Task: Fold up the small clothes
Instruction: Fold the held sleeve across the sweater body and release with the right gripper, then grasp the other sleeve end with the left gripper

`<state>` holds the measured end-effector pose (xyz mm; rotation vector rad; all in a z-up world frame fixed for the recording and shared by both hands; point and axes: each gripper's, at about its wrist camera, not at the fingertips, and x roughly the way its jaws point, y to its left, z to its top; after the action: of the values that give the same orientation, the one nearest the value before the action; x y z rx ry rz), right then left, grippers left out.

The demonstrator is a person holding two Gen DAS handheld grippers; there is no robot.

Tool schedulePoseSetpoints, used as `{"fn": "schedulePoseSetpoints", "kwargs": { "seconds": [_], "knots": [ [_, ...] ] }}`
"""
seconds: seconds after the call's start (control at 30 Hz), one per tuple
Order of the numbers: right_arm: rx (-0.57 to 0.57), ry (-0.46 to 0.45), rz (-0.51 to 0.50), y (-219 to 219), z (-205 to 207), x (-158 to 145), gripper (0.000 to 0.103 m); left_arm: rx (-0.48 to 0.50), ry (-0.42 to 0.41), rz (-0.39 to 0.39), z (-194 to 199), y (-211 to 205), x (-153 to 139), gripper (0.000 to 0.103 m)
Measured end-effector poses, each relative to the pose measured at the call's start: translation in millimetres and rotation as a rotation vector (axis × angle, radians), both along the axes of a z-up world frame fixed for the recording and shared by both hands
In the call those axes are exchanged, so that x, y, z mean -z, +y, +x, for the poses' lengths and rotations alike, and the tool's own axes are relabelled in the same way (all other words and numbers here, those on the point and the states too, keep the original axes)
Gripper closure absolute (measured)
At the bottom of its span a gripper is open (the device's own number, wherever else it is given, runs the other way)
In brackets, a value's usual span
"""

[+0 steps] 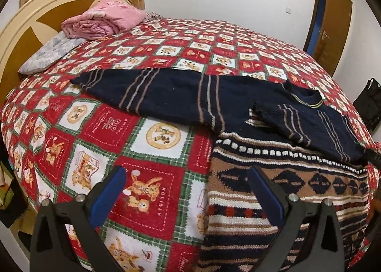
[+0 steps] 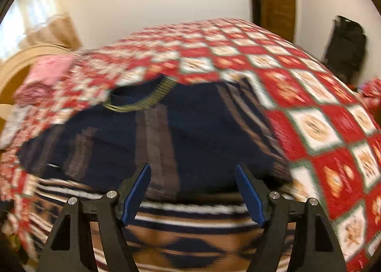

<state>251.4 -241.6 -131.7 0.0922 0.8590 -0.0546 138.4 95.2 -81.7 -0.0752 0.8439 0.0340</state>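
A small navy knit sweater with tan stripes and a patterned brown, white and navy lower body lies on the bed. One sleeve stretches out to the left. The other sleeve is folded over the body near the collar. My left gripper is open and empty, above the sweater's left edge. In the blurred right wrist view my right gripper is open and empty, over the navy part just below the collar.
The bed carries a red, white and green teddy-bear patchwork cover. A folded pink blanket and a grey pillow lie by the cream headboard. A brown door and a black bag stand at the far right.
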Motion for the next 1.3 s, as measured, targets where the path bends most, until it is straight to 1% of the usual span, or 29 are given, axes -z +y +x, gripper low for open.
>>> {"fn": "schedulePoseSetpoints", "kwargs": {
  "seconds": [0.07, 0.1, 0.13, 0.17, 0.2, 0.27, 0.3, 0.37, 0.4, 0.5, 0.57, 0.67, 0.73, 0.8, 0.87, 0.93, 1.03, 1.13, 1.2, 1.27, 1.3],
  "knots": [
    [0.028, 0.049, -0.010, -12, 1, 20, 0.029, 0.004, -0.006, 0.042, -2, -7, -2, 0.000],
    [0.036, 0.099, 0.001, -18, 1, 32, 0.029, 0.006, -0.008, 0.064, -3, -9, -2, 0.000],
    [0.035, 0.074, 0.018, -22, -3, 36, 0.028, 0.008, -0.008, 0.104, -3, -13, -2, 0.000],
    [0.036, 0.053, 0.023, -23, -5, 35, 0.028, 0.009, -0.008, 0.126, -3, -15, -2, 0.000],
    [0.040, 0.061, 0.026, -23, -4, 35, 0.028, 0.011, -0.005, 0.152, -4, -18, -2, 0.000],
    [0.056, 0.080, 0.042, -25, -3, 31, 0.028, 0.013, 0.003, 0.166, -4, -18, -2, 0.000],
    [0.080, 0.091, 0.058, -26, -4, 26, 0.028, 0.013, 0.008, 0.170, -4, -17, -2, 0.000],
    [0.103, 0.056, 0.125, -24, -14, 11, 0.028, 0.007, 0.011, 0.177, -5, -16, -2, 0.000],
    [0.086, 0.015, 0.166, -16, -23, -1, 0.028, 0.000, 0.012, 0.184, -4, -15, -2, 0.000],
    [0.001, -0.074, 0.174, 22, -41, -28, 0.028, -0.011, 0.025, 0.193, -3, -15, 2, 0.000],
    [-0.069, -0.089, 0.171, 51, -45, -34, 0.027, -0.013, 0.028, 0.195, -3, -16, 3, 0.000],
    [-0.156, -0.068, 0.178, 94, -52, -27, 0.027, -0.009, 0.024, 0.197, -5, -14, 2, 0.000],
    [-0.202, -0.055, 0.155, 115, -57, -16, 0.027, -0.011, 0.023, 0.169, -6, -7, 2, 0.000],
    [-0.234, -0.033, 0.108, 137, -60, -1, 0.028, -0.025, 0.030, 0.136, -4, 4, 2, 0.000],
    [-0.244, -0.021, 0.087, 147, -62, 12, 0.028, -0.065, 0.032, 0.109, 0, 20, 3, 0.000],
    [-0.257, -0.024, 0.063, 154, -63, 23, 0.028, -0.112, 0.028, 0.101, 6, 36, 4, 0.000],
    [-0.272, -0.027, 0.042, 162, -69, 34, 0.028, -0.198, 0.003, 0.078, 23, 68, 2, 0.000],
    [-0.271, 0.005, 0.048, 159, -71, 47, 0.028, -0.276, -0.041, 0.000, 53, 108, -4, 0.000],
    [-0.276, -0.012, 0.042, 159, -73, 47, 0.027, -0.321, -0.049, -0.034, 75, 127, -5, 0.000],
    [-0.279, -0.015, 0.027, 161, -74, 49, 0.027, -0.358, -0.035, -0.065, 106, 147, -3, 0.000],
    [-0.284, -0.017, 0.015, 163, -75, 50, 0.026, -0.379, -0.013, -0.073, 120, 154, 0, 0.003]
  ]
}}
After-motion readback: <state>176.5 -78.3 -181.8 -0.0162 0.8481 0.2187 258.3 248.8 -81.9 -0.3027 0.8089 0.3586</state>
